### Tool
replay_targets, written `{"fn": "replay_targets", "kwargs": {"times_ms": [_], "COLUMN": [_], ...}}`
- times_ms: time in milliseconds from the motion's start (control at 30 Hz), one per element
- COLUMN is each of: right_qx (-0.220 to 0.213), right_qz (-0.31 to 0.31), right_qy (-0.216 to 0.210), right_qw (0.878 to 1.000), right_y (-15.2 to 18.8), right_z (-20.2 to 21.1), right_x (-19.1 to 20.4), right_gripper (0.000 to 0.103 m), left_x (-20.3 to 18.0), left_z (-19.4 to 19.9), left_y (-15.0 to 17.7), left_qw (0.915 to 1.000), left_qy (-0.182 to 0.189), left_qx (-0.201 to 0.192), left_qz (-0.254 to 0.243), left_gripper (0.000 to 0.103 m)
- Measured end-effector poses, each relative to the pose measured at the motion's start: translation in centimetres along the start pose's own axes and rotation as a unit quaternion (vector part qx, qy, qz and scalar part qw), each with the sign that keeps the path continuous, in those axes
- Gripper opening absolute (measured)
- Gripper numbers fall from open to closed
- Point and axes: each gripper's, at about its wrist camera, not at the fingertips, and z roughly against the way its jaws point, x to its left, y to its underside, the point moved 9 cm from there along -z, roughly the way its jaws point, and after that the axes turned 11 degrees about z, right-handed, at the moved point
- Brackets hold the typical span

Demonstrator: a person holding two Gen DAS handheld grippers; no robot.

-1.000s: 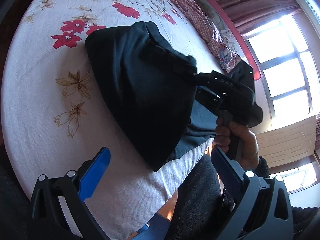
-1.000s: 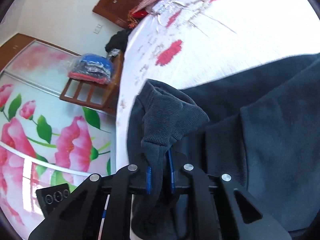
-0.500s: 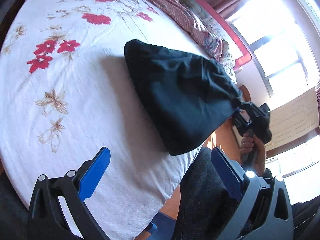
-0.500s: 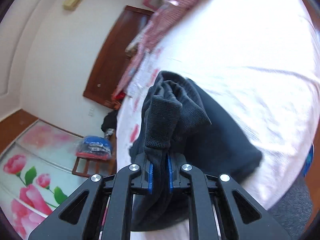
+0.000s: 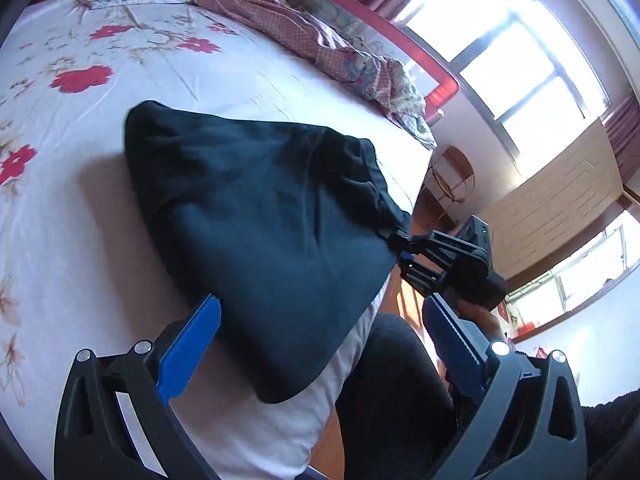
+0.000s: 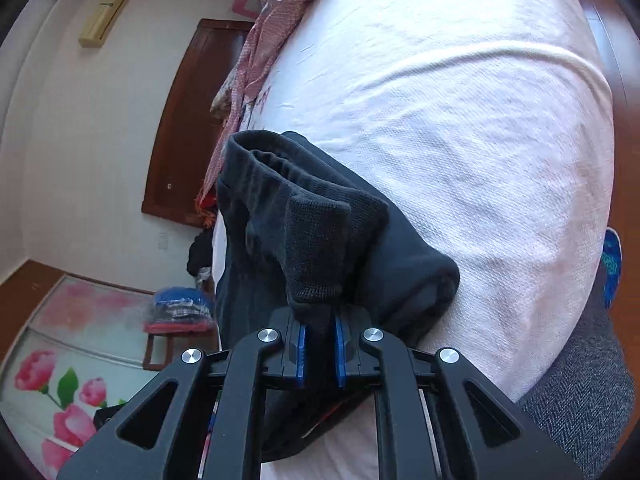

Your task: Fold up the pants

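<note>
While pinching the ribbed cuff, right gripper (image 6: 320, 338) holds dark pants (image 5: 272, 224) at the bed (image 5: 80, 216) edge. Left gripper (image 5: 320, 332) spread wide (nothing between its fingers).

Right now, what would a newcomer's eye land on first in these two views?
The dark pants, a bundled mass on the floral bedsheet near the bed's edge. Next, the right hand-held gripper shut on their ribbed cuff, while the left hand-held gripper hangs open just short of the fabric. Bright windows glare behind.
</note>
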Motion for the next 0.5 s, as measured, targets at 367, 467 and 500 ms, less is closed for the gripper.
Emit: {"fn": "replay_targets", "kwargs": {"times_ms": [367, 467, 500], "right_qx": [0.011, 0.031, 0.029], "right_qz": [0.016, 0.037, 0.058], "right_qy": [0.052, 0.104, 0.128], "right_qw": [0.998, 0.993, 0.99], "right_y": [0.3, -0.3, -0.7], "right_z": [0.3, 2.1, 3.0], "right_x": [-0.9, 0.7, 1.8], "right_gripper": [0.012, 0.025, 0.025], "left_x": [1.3, 0.9, 0.7], "left_z": [-4.5, -4.8, -4.6], "left_y": [4.6, 5.0, 5.1], "left_qw": [0.9916, 0.9834, 0.9794], "left_qy": [-0.073, -0.112, -0.128], "left_qx": [0.042, 0.039, 0.038], "left_qz": [-0.098, -0.138, -0.151], "left_gripper": [0.101, 0.101, 0.101]}}
